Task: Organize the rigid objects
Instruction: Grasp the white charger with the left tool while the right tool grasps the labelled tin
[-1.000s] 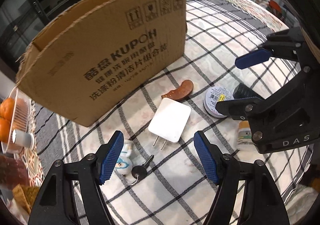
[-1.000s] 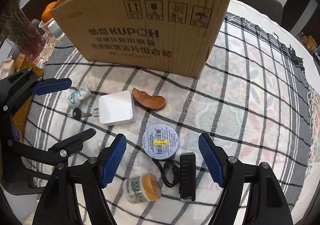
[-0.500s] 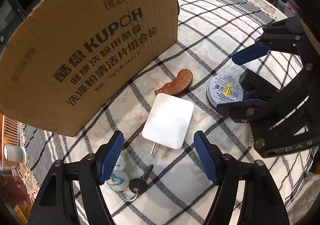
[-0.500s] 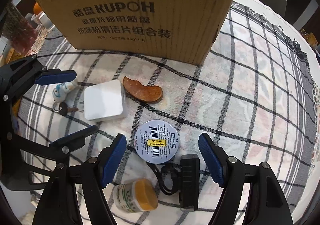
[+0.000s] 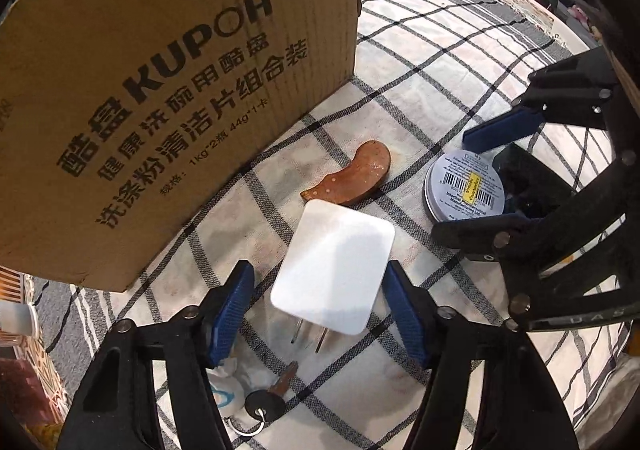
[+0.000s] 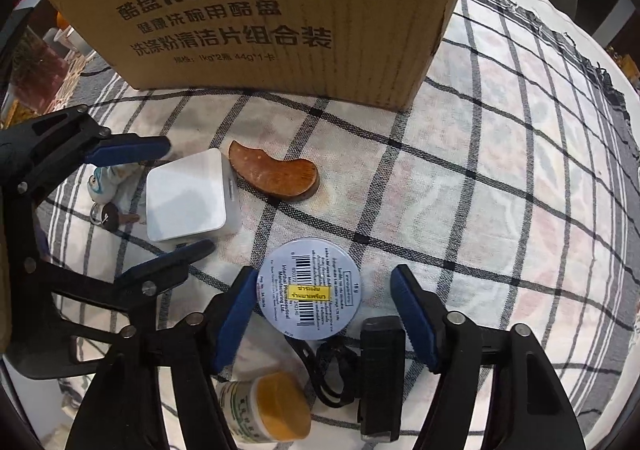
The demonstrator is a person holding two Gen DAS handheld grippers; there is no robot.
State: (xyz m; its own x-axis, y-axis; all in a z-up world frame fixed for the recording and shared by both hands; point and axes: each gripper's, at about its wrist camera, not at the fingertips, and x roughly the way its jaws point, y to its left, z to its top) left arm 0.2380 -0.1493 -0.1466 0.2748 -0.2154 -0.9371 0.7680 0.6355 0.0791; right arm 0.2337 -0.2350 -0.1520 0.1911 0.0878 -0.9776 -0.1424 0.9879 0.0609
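Note:
A white plug adapter (image 5: 334,268) lies flat on the checked cloth, prongs toward me. My left gripper (image 5: 318,310) is open with its blue pads on either side of it, not touching. A round silver tin (image 6: 308,288) lies between the blue pads of my open right gripper (image 6: 324,312). The tin also shows in the left wrist view (image 5: 466,186), and the adapter in the right wrist view (image 6: 188,200). A brown curved wooden piece (image 5: 352,174) lies beyond the adapter. The brown cardboard box (image 5: 160,70) stands behind everything.
A key with a small white figure keyring (image 5: 264,400) lies below the adapter. A small jar with an orange lid (image 6: 268,408) and a black clip-like device with a strap (image 6: 378,374) lie under my right gripper. The cloth (image 6: 520,178) stretches off right of the box.
Both grippers have moved forward and down toward the table. The adapter now sits between the left pads and the tin between the right pads. Nothing has been picked up.

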